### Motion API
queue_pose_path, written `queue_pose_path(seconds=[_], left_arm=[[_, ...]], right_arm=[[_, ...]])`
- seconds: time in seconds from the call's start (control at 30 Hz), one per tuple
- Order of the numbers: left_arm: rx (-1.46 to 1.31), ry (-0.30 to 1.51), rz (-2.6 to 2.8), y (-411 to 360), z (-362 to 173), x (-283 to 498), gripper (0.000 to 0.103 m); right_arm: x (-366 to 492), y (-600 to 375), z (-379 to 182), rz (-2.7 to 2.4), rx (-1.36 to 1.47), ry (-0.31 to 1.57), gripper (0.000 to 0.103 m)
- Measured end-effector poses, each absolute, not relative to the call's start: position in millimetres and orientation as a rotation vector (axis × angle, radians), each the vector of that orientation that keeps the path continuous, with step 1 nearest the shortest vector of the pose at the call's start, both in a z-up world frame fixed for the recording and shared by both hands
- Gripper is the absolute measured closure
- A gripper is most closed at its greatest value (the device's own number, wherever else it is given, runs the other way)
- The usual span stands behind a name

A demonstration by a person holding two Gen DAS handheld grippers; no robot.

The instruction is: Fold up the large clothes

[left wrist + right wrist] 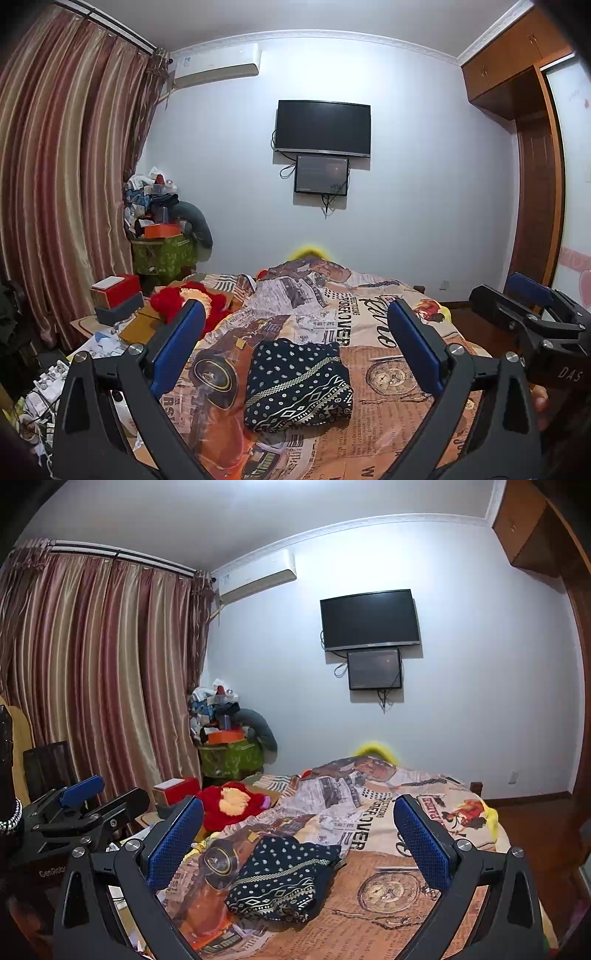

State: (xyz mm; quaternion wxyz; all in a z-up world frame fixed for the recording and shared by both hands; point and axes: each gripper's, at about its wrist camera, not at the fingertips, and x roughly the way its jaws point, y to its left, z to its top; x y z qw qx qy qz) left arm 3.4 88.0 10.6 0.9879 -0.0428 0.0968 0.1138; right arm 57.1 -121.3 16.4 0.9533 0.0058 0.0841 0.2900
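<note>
Left wrist view: a bedroom with a pale wall, a wall-mounted television [323, 128] and striped curtains [70, 166] at the left. A bed covered by a newspaper-print bedspread [369, 332] fills the foreground. On it lies the folded navy patterned garment [297, 386], a compact rectangle, flat and apart from both tools. The left gripper [297, 350] hangs above it, its blue-padded fingers spread wide and holding nothing. The right gripper [532, 317] shows at the right edge, also parted.

Right wrist view: same wall, with an air conditioner [255, 576] near the curtains. A red plush toy [232, 805] lies at the bed's left side. The right gripper's fingers stand wide apart, empty, over the garment, which sits near the bedspread's left edge.
</note>
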Motion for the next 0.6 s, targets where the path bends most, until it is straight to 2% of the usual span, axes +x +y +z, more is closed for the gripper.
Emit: queue_pose_path(seconds=[0.6], left_arm=[[-0.089, 0.196, 0.224, 89.6, 9.2, 4.2, 0.002]], right_arm=[[59.1, -122.2, 16.0, 0.588, 0.012, 0.181, 0.0]])
